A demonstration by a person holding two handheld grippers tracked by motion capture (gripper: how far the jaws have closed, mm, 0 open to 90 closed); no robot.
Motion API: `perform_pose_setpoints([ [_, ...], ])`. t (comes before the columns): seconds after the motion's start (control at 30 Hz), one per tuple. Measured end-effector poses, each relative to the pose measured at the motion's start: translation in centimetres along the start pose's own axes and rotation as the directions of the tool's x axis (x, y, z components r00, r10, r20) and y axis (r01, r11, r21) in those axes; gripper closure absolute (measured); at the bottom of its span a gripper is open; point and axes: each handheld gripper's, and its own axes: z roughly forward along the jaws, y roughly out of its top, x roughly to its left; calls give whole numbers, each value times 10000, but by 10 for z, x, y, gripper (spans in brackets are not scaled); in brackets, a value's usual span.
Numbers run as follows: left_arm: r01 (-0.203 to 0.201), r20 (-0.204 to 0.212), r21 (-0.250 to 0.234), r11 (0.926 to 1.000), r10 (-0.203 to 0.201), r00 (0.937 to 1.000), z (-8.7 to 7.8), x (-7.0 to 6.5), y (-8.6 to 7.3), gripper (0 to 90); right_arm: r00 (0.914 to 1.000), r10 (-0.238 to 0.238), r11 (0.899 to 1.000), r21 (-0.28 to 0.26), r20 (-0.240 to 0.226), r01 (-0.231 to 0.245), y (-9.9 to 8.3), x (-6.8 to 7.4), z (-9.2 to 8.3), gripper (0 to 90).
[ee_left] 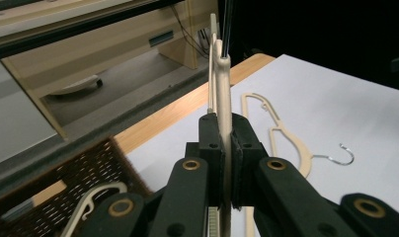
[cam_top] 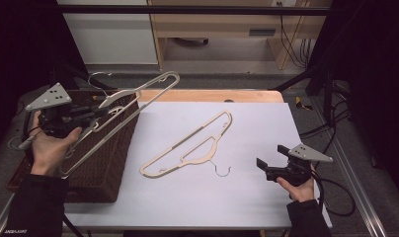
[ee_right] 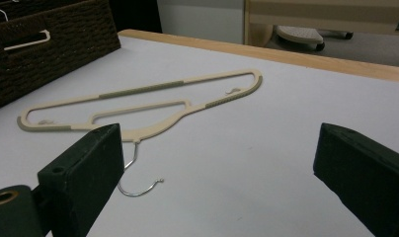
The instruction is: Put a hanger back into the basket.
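Above the basket (cam_top: 101, 170) at the counter's (cam_top: 266, 197) left edge, a cream hanger (cam_top: 138, 101) hangs in the air, clamped in the left gripper (cam_top: 96, 112). It is a thin, flat frame with a steel hook (cam_top: 99, 78) and slants from low by the person's left hand (cam_top: 52, 145) up and away to the right. In the left gripper view the jaws are closed tight on its narrow edge (ee_left: 224, 133), and the frame rises straight up between them, its top running against the dark background.

A second hanger (cam_top: 190, 145) of the same make lies flat on the white counter, hook (cam_top: 222, 170) toward the person; its greyer grip strips (ee_right: 138, 90) show in the right gripper view. A third hanger (ee_left: 91, 200) lies in the basket, mostly cut off by the gripper's body.

The left hand holds its gripper roughly level, pointing right across the basket. The right gripper (cam_top: 270, 162) rests low at the near right of the counter, aimed at the lying hanger; its jaws stand wide apart with nothing between them. The right hand (cam_top: 301, 187) grips it from below.
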Motion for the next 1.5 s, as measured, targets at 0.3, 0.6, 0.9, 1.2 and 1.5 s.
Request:
perform_pose_setpoints([
  [0.3,380,-523,397,9985,-359,9980,-10,37,-21,859,10000,2,10000,55,-37,-2,0,1,2,56],
  [0.6,972,-669,795,9921,-920,9935,-12,64,-50,859,10000,-36,10000,75,-6,36,-1,0,2,54],
  [0.9,1478,-1076,944,9845,-1375,9846,-23,84,-76,859,10000,-86,9999,110,-32,86,-1,0,3,55],
  [1.2,1869,-1128,924,9780,-1762,9779,-27,93,-96,859,9999,-145,9999,82,4,145,-1,0,3,55],
  [1.5,2330,-1301,1355,9630,-2158,9677,-17,95,-113,859,10000,-8,9999,116,-53,8,-1,1,4,56],
])
